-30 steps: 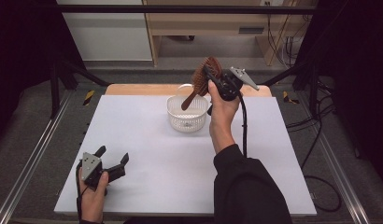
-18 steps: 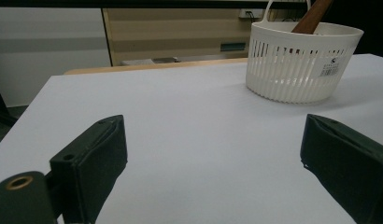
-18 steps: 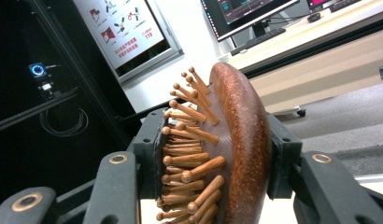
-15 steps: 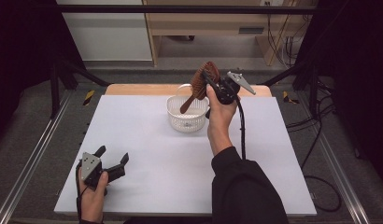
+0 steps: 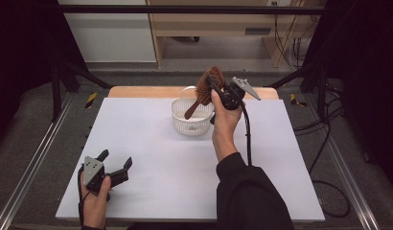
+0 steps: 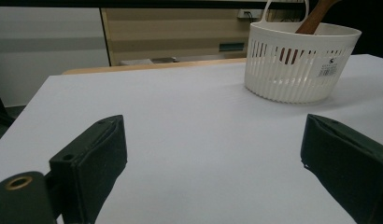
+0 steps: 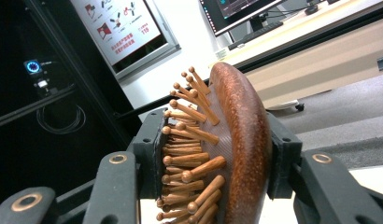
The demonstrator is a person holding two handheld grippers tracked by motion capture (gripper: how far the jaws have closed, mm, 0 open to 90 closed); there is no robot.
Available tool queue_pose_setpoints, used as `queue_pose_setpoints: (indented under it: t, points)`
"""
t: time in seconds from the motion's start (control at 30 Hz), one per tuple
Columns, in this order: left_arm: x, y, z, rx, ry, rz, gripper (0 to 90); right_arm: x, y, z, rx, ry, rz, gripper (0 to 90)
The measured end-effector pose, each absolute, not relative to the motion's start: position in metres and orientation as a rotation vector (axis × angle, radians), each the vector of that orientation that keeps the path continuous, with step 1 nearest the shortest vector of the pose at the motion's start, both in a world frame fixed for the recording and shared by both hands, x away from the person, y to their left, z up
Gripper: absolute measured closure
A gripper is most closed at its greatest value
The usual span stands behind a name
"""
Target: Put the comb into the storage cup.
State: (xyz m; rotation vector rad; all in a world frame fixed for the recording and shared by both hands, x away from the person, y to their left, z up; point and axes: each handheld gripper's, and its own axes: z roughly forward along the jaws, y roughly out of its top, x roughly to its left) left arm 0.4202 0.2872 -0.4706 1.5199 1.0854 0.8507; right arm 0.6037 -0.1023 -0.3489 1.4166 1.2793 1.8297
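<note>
Wooden hairbrush (image 5: 207,86) held up in the air over the white basket (image 5: 190,120), at the far middle of the table (image 5: 151,158), its handle slanting down into the basket mouth and apparently not resting on anything. Right gripper (image 5: 214,90) pinching the brush head, one pad on the smooth domed back, the other against the pin side, seen clearly in the right gripper view (image 7: 217,154). Probably light and fully stiff, being solid wood, so no bending to expect. Polished back likely slippery, and rounded too, so a squeeze there may let the head twist or slide. Pins (image 7: 189,140) with ball tips possibly a weak point if pressed hard from the side. Better hold perhaps across the flat of the head as now, or on the narrow handle for a steadier lever. Basket of thin slotted plastic, surely light and easy to push away when the handle touches its wall. Left gripper (image 5: 114,165) resting at the near left corner of the table, jaws spread wide with nothing between them, well apart from the basket.
</note>
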Motion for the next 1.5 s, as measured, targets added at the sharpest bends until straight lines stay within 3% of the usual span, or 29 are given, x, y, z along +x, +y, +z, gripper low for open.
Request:
queue_pose_setpoints:
  t: [1.5]
  points:
    - [0.421, 0.284, -0.471, 1.526, 1.067, 0.835, 6.1, 0.608, -0.077, -0.380, 1.447, 1.331, 1.825, 50.2]
